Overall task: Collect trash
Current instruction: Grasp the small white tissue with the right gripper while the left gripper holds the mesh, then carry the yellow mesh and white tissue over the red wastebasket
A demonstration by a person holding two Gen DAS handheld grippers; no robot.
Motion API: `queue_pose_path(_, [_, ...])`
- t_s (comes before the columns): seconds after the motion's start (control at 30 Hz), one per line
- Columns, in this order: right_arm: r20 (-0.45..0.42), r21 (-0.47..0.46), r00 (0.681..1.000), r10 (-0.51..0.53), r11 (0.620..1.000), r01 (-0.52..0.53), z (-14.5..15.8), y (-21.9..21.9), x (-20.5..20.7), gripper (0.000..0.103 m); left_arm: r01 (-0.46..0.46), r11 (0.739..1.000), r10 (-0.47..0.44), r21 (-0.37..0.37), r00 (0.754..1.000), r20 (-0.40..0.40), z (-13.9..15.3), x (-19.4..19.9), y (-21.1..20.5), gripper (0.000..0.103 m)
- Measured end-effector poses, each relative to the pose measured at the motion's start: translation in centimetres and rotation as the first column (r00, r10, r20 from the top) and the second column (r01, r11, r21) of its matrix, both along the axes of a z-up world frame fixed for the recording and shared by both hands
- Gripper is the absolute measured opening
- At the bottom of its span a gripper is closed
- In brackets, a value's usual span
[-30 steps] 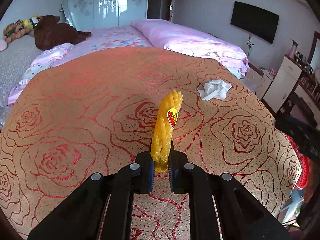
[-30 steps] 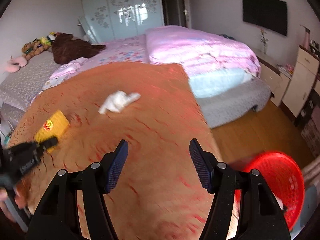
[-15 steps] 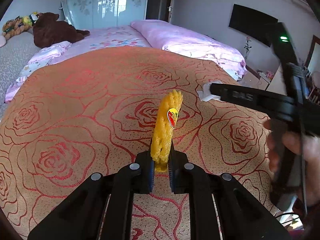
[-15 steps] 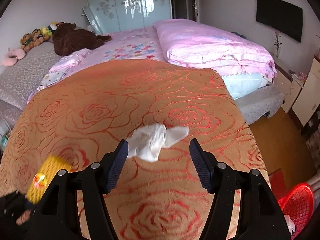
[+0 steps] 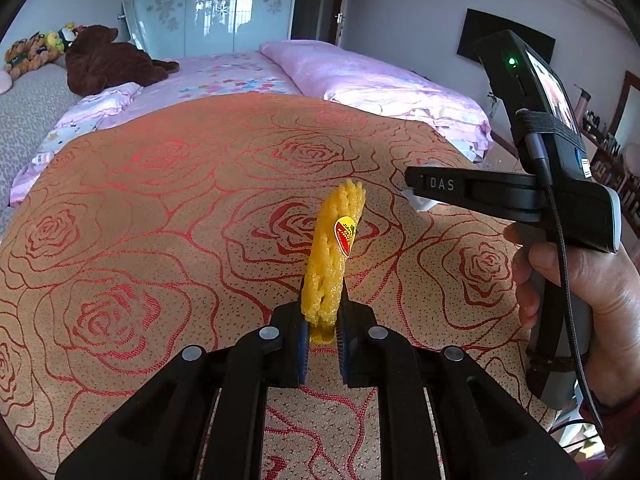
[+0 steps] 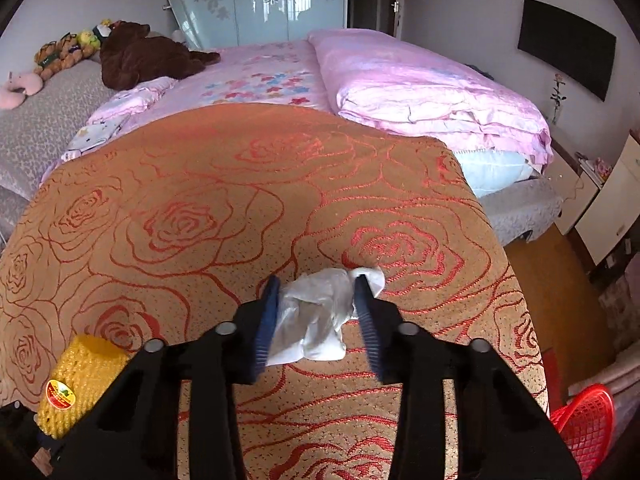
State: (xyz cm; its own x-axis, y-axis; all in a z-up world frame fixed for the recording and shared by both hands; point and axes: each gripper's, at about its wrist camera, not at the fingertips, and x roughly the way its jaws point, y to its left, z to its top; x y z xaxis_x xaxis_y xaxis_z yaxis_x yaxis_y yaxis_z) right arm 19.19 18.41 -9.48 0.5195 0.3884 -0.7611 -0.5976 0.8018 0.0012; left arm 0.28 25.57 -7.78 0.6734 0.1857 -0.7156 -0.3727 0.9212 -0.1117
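Note:
A yellow foam fruit net point(image 5: 332, 256) with a red sticker stands upright in my left gripper point(image 5: 322, 320), which is shut on its lower end above the rose-patterned bedspread point(image 5: 160, 220). The same net point(image 6: 84, 380) shows at the lower left of the right wrist view. A crumpled white tissue point(image 6: 316, 316) lies on the bedspread between the blue pads of my right gripper point(image 6: 318, 284). Its jaws are closing and both pads press the tissue's sides. In the left wrist view the right gripper point(image 5: 412, 190) reaches in from the right, held by a hand point(image 5: 580, 288), with a scrap of tissue point(image 5: 420, 203) under its tip.
A red mesh basket point(image 6: 588, 424) stands on the floor past the bed's right edge. Pink folded quilts point(image 6: 420, 92) and a brown plush bear point(image 6: 148, 52) lie farther up the bed. White cabinets point(image 6: 612, 208) line the right wall.
My right gripper swung left from over the bed's edge to the tissue, came down around it and narrowed its jaws onto it. The left gripper kept still with the net.

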Motion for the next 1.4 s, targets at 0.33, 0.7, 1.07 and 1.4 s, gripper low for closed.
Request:
queue_pose_path(0.33, [0.007, -0.009, 1.000, 0.027, 1.000, -0.027, -0.2, -1.8, -2.4, 0.029, -0.001, 1.000, 0.001, 0.019, 1.000, -0.005, 0.0, 0.3, -0.4, 0.011])
queue_pose_path(0.7, [0.029, 0.003, 0.998, 0.050, 0.999, -0.050, -0.6, -5.2, -6.1, 0.029, -0.006, 0.999, 0.006, 0.045, 1.000, -0.012, -0.1, 0.6, -0.8, 0.011])
queue_pose_path(1.07, [0.003, 0.092, 0.999, 0.049, 0.995, -0.049, 0.4, -7.3, -7.9, 0.029, -0.029, 0.999, 0.029, 0.040, 0.999, -0.014, 0.0, 0.5, -1.4, 0.011])
queue_pose_path(1.4, [0.030, 0.142, 0.999, 0.031, 0.989, -0.035, 2.5, -9.5, -8.6, 0.029, -0.035, 0.999, 0.035, 0.027, 0.999, 0.017, 1.3, -0.1, -1.6, 0.011])
